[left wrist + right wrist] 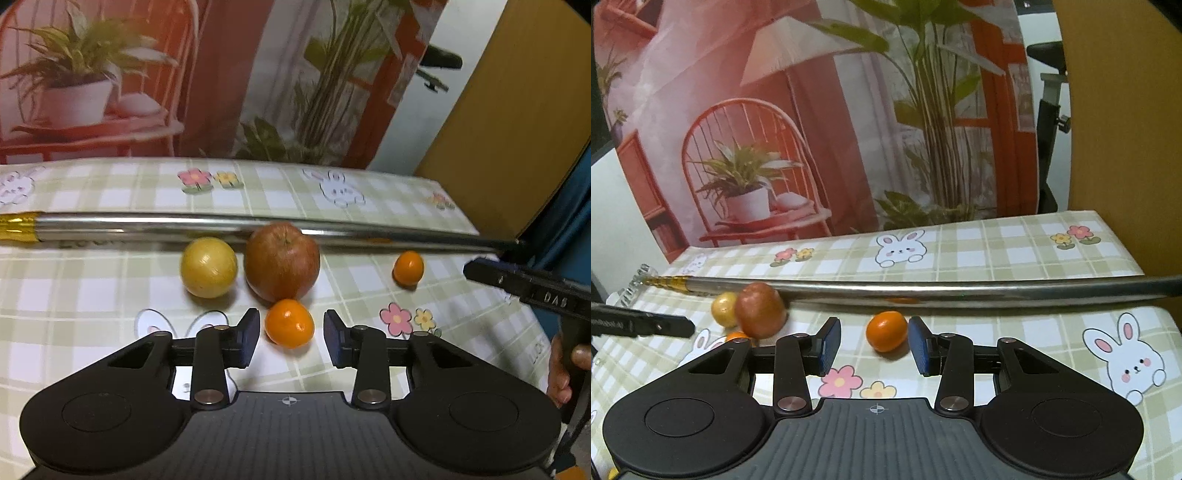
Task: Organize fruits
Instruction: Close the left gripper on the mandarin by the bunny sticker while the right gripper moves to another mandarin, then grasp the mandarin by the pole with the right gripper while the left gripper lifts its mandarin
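In the left wrist view my left gripper [290,338] is open with a small orange [289,323] sitting between its fingertips, untouched. Behind it stand a red apple [282,262] and a yellow fruit [208,267], with a second small orange [408,268] to the right. In the right wrist view my right gripper [873,345] is open around that second orange [886,330], which lies close to its right pad [919,345]. The apple [760,309], yellow fruit [724,308] and first orange [737,336] sit at the left.
A long metal rod [221,225] with a gold end lies across the checked bunny tablecloth [92,288] just behind the fruit; it also shows in the right wrist view [960,288]. A printed backdrop and a brown board [517,110] stand behind the table.
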The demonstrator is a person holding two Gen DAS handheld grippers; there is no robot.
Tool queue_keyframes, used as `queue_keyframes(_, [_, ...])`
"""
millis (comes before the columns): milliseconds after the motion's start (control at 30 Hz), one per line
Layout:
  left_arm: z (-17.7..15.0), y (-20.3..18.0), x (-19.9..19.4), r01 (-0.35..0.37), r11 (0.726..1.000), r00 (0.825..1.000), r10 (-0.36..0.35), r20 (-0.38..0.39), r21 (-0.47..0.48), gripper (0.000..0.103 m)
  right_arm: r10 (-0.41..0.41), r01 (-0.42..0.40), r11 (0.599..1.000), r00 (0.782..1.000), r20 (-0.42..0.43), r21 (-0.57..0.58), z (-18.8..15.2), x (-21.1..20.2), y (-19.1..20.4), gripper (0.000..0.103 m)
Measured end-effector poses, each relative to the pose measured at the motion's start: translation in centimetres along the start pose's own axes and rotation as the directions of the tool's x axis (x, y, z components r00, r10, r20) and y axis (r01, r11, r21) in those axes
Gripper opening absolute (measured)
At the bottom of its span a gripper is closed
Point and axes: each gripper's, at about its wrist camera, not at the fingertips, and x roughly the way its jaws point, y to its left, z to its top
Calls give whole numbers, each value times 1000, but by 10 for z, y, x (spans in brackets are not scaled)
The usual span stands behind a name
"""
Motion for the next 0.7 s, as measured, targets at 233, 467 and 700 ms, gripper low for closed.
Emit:
queue_keyframes(233, [-2, 0, 20, -5, 1000, 1000, 5, -12, -15, 40, 5, -5, 1000, 1000, -20, 14, -1, 19, -4, 38])
queue_keyframes(467, [-3, 3, 33, -20, 1000, 999, 20, -26, -16, 41, 1, -1, 1000, 999, -41, 0, -7, 31, -1, 38])
queue_keyframes(700, [-5, -6, 27, -31, 999, 999, 31, -7, 33, 40, -11, 11, 1000, 999, -36, -5, -5, 40, -3, 39])
